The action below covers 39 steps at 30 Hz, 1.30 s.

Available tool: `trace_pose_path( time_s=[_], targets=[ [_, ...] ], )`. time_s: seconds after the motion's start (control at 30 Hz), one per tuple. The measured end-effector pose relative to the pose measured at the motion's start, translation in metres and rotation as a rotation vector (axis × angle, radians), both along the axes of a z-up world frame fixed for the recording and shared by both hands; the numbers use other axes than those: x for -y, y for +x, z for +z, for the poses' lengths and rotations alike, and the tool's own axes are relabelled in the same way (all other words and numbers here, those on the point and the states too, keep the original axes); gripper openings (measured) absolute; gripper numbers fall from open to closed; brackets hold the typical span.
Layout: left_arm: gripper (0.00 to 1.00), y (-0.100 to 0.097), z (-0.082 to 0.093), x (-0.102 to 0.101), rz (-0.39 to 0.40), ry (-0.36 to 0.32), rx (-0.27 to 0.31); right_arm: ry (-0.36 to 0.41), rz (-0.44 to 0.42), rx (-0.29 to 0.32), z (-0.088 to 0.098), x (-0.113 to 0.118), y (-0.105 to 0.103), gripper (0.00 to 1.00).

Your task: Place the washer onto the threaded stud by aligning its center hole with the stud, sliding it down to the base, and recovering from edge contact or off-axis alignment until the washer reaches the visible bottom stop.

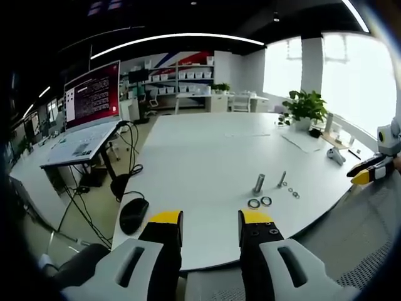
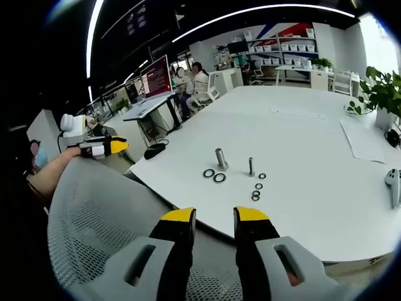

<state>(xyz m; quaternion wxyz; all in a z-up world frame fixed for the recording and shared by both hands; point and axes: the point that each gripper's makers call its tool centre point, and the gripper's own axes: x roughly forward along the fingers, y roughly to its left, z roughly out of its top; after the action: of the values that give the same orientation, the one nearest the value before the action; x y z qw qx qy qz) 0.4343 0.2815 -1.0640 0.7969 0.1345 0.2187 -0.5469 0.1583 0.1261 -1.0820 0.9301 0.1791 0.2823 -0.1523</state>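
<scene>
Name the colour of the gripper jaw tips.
Yellow tips on black jaws, clearest in the right gripper view on the right gripper.

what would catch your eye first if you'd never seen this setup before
Most striking is the wide white table, bare apart from a small cluster near its front edge: two upright studs with loose washers beside them. In the right gripper view the right gripper hangs open over a grey mesh chair back; in the left gripper view the left gripper is open too, short of the cluster. A laptop glows red off to the side.

Right gripper (image 2: pixel 213 219) gapes above mesh chair (image 2: pixel 106 226); 2 studs (image 2: pixel 221 157), perhaps 6 washers (image 2: pixel 219 178) beyond.
</scene>
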Motion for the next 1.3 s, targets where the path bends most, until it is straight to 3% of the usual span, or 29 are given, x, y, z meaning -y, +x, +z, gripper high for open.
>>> trace_pose_path(
  time_s=[0.4,0.6,0.7,0.77,0.83,1.1,1.17,1.3],
  targets=[
    [0.33,-0.003,0.001,0.002,-0.02,-0.032,-0.011,0.017,-0.045,0.005,-0.002,0.004,-0.004,0.26],
    [0.35,-0.007,0.01,0.006,-0.025,-0.089,-0.017,0.032,-0.06,-0.006,-0.005,0.003,-0.009,0.27],
    [0.35,-0.009,0.011,0.007,-0.041,-0.091,-0.01,0.067,-0.121,-0.032,-0.009,0.004,-0.015,0.27],
    [0.35,-0.009,0.012,0.007,-0.039,-0.105,-0.006,0.06,-0.148,0.007,-0.005,0.007,-0.015,0.28],
    [0.35,-0.01,0.012,0.008,-0.038,-0.099,-0.006,0.069,-0.156,0.004,-0.005,0.008,-0.016,0.3],
    [0.34,-0.01,0.009,0.007,-0.025,-0.077,-0.016,0.065,-0.131,-0.032,-0.008,0.005,-0.014,0.29],
    [0.34,-0.008,0.01,0.006,-0.03,-0.085,-0.007,0.057,-0.164,-0.058,-0.01,0.009,-0.019,0.29],
    [0.36,-0.007,0.011,0.006,-0.032,-0.097,-0.008,0.076,-0.088,-0.058,-0.009,0.004,-0.014,0.29]
  ],
)
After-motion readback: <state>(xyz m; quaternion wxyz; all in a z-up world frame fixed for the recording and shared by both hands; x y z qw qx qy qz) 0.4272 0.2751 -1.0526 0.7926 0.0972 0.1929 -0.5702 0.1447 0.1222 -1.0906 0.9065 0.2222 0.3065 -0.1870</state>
